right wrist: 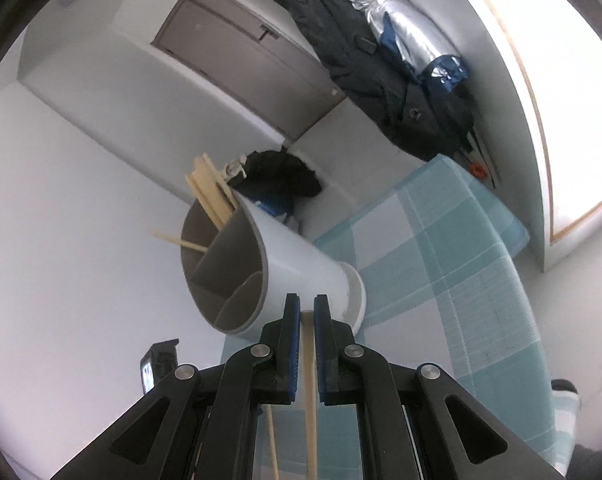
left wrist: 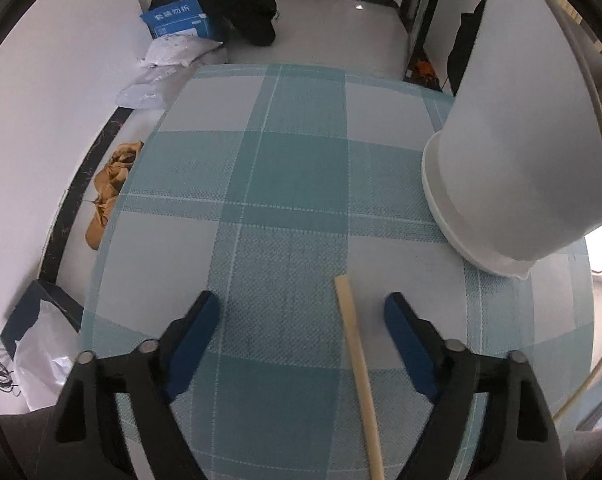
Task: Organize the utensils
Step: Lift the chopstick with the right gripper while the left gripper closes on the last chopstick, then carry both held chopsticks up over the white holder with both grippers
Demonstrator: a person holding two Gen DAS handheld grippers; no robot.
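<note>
You see soft, even daylight and faint shadows. A window (right wrist: pixel 541 92) blows out white at right. Fisheye edges bend, corners go black.

A lived-in home: coats (right wrist: pixel 381 72) hang by a door (right wrist: pixel 237 60), beside a table's checked tablecloth (left wrist: pixel 293 184).

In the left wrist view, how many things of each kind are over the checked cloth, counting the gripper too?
chopstick: 1
utensil holder: 1
left gripper: 1
Total: 3
</note>
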